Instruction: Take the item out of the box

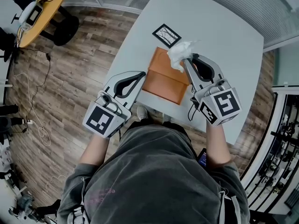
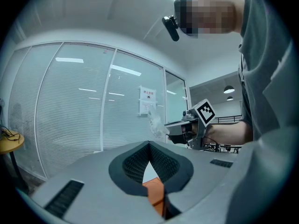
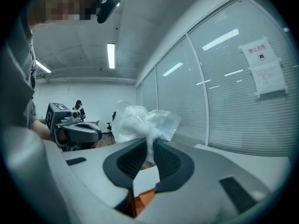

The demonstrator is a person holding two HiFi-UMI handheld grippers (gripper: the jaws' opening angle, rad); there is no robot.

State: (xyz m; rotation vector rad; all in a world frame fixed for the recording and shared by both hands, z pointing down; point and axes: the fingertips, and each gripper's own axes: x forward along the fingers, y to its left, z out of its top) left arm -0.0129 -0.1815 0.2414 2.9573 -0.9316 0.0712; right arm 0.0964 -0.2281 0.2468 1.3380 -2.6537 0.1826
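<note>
Head view: item (image 1: 180,55) over box (image 1: 163,80) edge

A pale grey table (image 1: 224,36) carries a flat orange box (image 1: 163,80). It lies between the fingers (image 1: 134,87) of the left gripper (image 1: 143,73) and the fingers (image 1: 188,71) of the right gripper (image 1: 188,59). A black-framed card (image 1: 167,35) lies beyond all the fingertips.

Both arms reach forward, side by side. The left gripper (image 1: 141,74) is held level, its jaws together with nothing between them. The right gripper (image 1: 187,59) points slightly downward, jaws pinched on a crumpled bag (image 1: 180,54).
</note>
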